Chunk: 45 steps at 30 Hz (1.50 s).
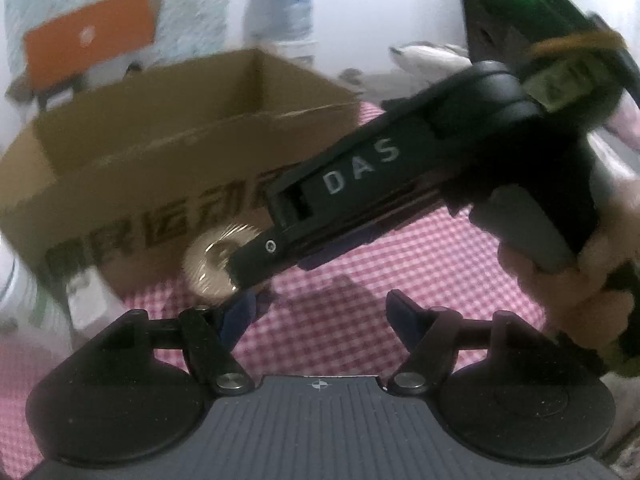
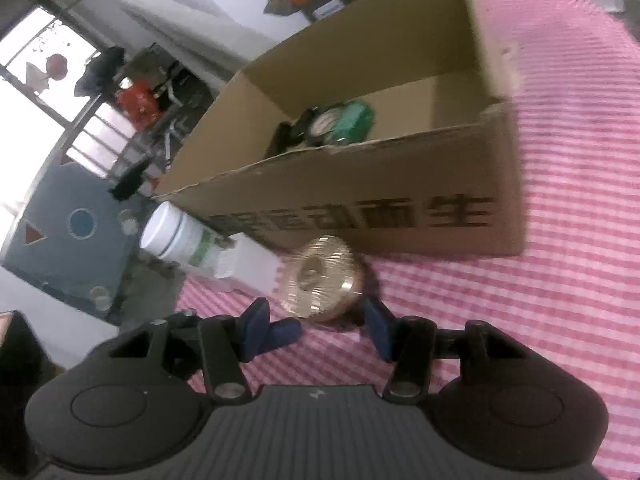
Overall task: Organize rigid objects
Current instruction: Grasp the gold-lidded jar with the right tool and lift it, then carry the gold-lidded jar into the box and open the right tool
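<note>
A round gold ribbed object [image 2: 322, 278] lies on the pink checked cloth in front of the cardboard box [image 2: 400, 216]. My right gripper [image 2: 316, 326] is open, its blue fingers either side of the gold object, just short of it. In the left wrist view the right gripper's black body [image 1: 380, 184] crosses the frame and partly hides the gold object [image 1: 212, 264]. My left gripper [image 1: 320, 312] is open and empty above the cloth. A green and black item [image 2: 340, 124] lies inside the box.
A white jar with a green label [image 2: 176, 236] and a white box [image 2: 248, 264] sit at the cloth's left edge beside the cardboard box. The table edge drops off to the left. An orange board [image 1: 92, 40] stands behind.
</note>
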Available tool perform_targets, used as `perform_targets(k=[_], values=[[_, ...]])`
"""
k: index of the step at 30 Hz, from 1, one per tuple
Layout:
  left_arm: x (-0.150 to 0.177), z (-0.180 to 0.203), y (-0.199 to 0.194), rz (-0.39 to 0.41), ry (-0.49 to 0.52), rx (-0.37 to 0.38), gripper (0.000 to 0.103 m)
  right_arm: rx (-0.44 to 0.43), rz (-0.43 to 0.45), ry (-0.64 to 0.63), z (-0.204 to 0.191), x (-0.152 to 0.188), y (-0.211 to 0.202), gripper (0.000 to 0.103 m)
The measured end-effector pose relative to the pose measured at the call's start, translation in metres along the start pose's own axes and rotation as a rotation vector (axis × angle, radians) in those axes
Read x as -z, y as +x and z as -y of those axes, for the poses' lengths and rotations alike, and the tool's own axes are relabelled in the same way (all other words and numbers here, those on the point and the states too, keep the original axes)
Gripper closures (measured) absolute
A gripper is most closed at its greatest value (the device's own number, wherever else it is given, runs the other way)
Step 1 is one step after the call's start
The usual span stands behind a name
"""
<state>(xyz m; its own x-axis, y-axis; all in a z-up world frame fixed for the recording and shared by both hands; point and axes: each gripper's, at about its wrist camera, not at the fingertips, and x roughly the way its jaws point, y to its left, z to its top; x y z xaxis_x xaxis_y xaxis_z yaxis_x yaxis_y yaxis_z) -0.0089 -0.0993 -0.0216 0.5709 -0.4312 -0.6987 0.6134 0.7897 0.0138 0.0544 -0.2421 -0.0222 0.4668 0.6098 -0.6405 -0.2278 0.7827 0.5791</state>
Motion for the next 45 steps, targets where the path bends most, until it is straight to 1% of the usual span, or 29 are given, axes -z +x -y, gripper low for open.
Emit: perform_targets(k=[3, 6, 8, 11, 13, 17, 20, 21, 24, 25, 26, 27, 29, 34, 37, 40, 45], values=[[0.0, 0.01, -0.001, 0.002, 0.046, -0.027, 0.031, 0.028, 0.05, 0.021, 0.009, 0.001, -0.016, 0.047], [0.002, 0.01, -0.006, 0.01, 0.034, -0.048, 0.03, 0.034, 0.078, 0.056, 0.018, 0.0, -0.024, 0.047], [0.002, 0.007, -0.009, 0.018, 0.017, -0.071, 0.03, 0.038, 0.079, 0.068, 0.021, -0.001, -0.023, 0.047], [-0.008, -0.008, -0.004, 0.021, -0.005, -0.116, 0.029, 0.026, 0.073, 0.077, 0.022, -0.002, -0.017, 0.047], [-0.009, -0.012, 0.002, 0.009, -0.01, -0.159, 0.029, 0.013, 0.07, 0.077, 0.019, -0.004, -0.01, 0.047], [-0.013, -0.02, 0.018, -0.028, -0.012, -0.207, 0.029, -0.012, 0.062, 0.072, 0.015, -0.008, 0.004, 0.046], [-0.016, -0.023, 0.028, -0.049, -0.017, -0.21, 0.032, -0.014, 0.053, 0.059, 0.012, -0.011, 0.014, 0.047], [-0.018, -0.024, 0.03, -0.054, -0.017, -0.208, 0.036, -0.014, 0.048, 0.056, 0.012, -0.013, 0.017, 0.046], [-0.023, -0.027, 0.036, -0.061, -0.011, -0.225, 0.042, -0.017, 0.041, 0.053, 0.014, -0.016, 0.023, 0.047], [-0.025, -0.028, 0.038, -0.061, -0.012, -0.228, 0.043, -0.02, 0.039, 0.051, 0.015, -0.017, 0.025, 0.049], [-0.026, -0.029, 0.038, -0.06, -0.015, -0.223, 0.043, -0.024, 0.037, 0.05, 0.015, -0.018, 0.026, 0.053], [-0.027, -0.03, 0.038, -0.06, -0.019, -0.219, 0.043, -0.028, 0.034, 0.048, 0.015, -0.019, 0.027, 0.055], [-0.025, -0.03, 0.038, -0.059, -0.025, -0.217, 0.044, -0.033, 0.03, 0.045, 0.015, -0.019, 0.03, 0.062], [-0.022, -0.031, 0.034, -0.061, -0.058, -0.204, 0.045, -0.022, 0.03, 0.026, 0.01, -0.017, 0.028, 0.065], [-0.022, -0.028, 0.024, -0.048, -0.077, -0.191, 0.046, -0.013, 0.029, 0.008, 0.003, -0.014, 0.022, 0.065], [-0.026, -0.023, 0.006, -0.026, -0.091, -0.195, 0.047, -0.021, 0.037, -0.012, -0.007, -0.011, 0.008, 0.064], [-0.043, -0.02, -0.032, 0.062, -0.109, -0.216, 0.047, -0.061, 0.09, -0.077, -0.033, -0.017, -0.027, 0.064]])
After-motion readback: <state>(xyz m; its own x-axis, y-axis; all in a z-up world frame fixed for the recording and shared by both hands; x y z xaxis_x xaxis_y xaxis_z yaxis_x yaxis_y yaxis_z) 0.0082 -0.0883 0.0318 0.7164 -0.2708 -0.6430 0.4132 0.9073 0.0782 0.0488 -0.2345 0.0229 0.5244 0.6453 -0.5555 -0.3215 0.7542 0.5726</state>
